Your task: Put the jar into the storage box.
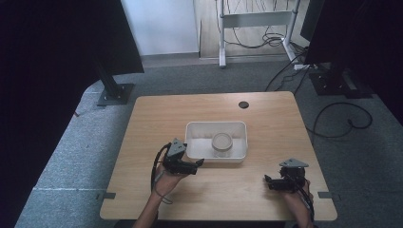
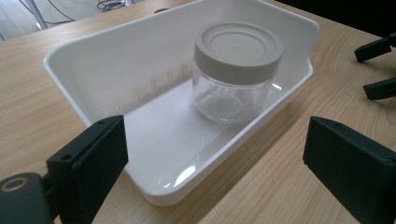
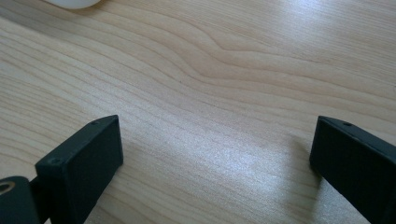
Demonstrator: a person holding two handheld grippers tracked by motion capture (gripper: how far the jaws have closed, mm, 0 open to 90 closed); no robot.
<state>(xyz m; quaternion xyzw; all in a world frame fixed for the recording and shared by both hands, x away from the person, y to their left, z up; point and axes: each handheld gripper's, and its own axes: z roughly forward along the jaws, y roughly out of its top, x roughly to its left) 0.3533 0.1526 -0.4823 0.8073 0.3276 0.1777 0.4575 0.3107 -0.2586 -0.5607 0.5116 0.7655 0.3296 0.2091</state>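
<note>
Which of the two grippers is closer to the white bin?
The left gripper: its jaws sit at the white bin's front corner; the right gripper is apart on bare table.

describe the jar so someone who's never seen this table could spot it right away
Start at the wooden table and find the white rectangular tray near its middle. The jar stands upright inside it, toward the right end seen from above. It is clear glass, looks empty, and has a wide beige screw lid, the tray's one item.
</note>
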